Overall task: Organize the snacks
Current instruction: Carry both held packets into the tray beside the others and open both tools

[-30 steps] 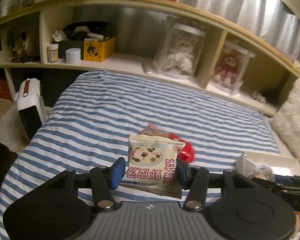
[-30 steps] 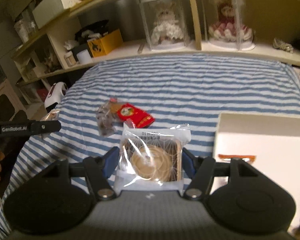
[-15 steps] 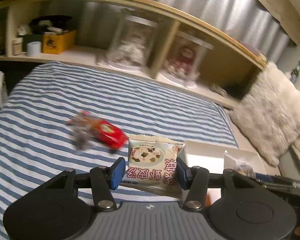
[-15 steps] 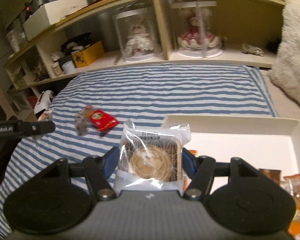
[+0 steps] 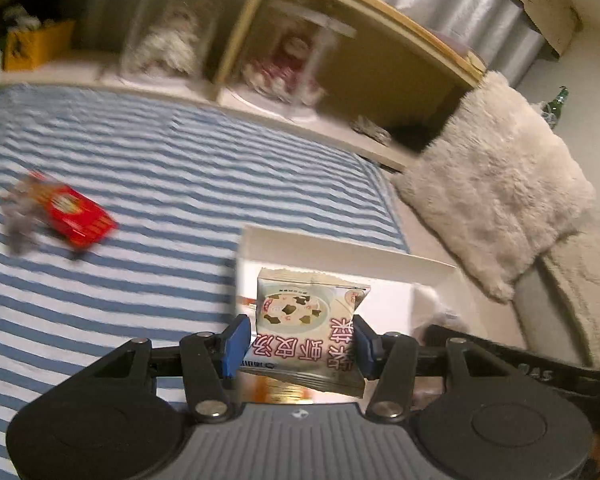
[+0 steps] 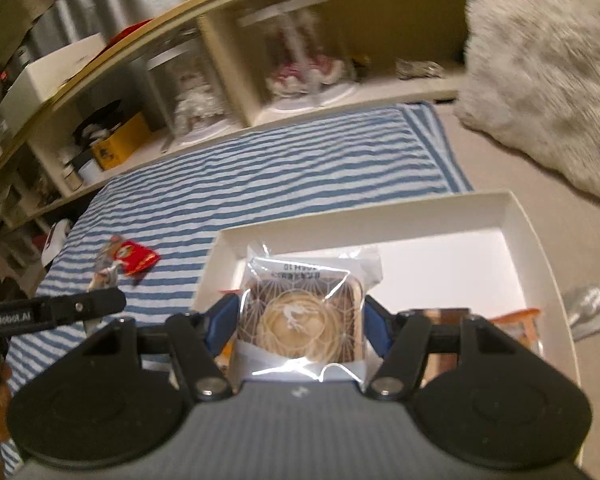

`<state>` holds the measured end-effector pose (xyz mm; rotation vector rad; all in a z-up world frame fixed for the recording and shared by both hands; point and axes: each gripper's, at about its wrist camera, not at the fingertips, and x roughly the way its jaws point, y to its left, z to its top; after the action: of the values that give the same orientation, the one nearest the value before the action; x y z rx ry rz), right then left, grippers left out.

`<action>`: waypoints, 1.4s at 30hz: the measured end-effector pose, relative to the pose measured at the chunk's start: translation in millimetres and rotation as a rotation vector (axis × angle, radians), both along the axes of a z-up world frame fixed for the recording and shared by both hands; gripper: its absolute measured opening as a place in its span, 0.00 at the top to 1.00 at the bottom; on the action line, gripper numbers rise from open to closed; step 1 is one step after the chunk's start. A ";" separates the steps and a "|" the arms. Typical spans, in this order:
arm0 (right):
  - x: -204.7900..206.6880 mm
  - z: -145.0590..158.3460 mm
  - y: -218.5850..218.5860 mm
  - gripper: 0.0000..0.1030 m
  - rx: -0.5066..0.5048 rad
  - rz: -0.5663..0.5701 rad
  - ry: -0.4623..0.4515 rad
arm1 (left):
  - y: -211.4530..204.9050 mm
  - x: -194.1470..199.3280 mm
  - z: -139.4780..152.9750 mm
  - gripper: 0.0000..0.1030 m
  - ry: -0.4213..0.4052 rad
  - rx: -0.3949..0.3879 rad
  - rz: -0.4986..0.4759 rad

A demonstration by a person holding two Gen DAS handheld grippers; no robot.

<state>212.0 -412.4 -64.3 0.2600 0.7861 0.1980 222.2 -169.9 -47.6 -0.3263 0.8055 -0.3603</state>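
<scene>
Both tools are gripping snacks over the white box [image 6: 516,216] on the bed, the left tool [image 5: 300,344] pinching a soup packet [image 5: 304,328], the right tool [image 6: 300,320] a clear-wrapped pastry [image 6: 300,316], whose slick film is risking slippage.

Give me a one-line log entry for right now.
left gripper: shut on soup packet | right gripper: shut on clear-wrapped pastry | both over white box | red packet: on bedspread

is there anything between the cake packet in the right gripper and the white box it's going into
Nothing visible. The cake packet already hangs over the white box, whose far half is bare; a few packets lie at its near edge.
</scene>
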 end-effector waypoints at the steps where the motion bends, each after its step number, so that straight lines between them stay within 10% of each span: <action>1: 0.9 -3.6 -5.5 0.32 0.009 -0.007 0.007 | -6.6 2.2 -4.2 0.47 0.012 -0.024 -0.008; 14: 23.6 -42.4 -41.3 0.32 0.149 -0.044 0.050 | -38.2 29.9 -76.6 0.47 0.229 -0.303 -0.002; 24: 46.9 -72.5 -36.4 0.32 0.269 -0.031 0.111 | -43.2 29.9 -73.3 0.47 0.172 -0.178 -0.004; 31: 53.1 -72.0 -32.6 0.30 0.066 -0.036 0.110 | -52.8 27.1 -70.1 0.37 0.161 -0.106 -0.031; 42: 45.0 -44.2 -33.9 0.20 0.034 -0.027 0.085 | -55.1 13.7 -45.9 0.29 0.122 -0.037 -0.044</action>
<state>257.0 -446.3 -108.5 0.3123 0.8640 0.1753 235.9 -225.0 -93.5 -0.3682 0.9281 -0.4001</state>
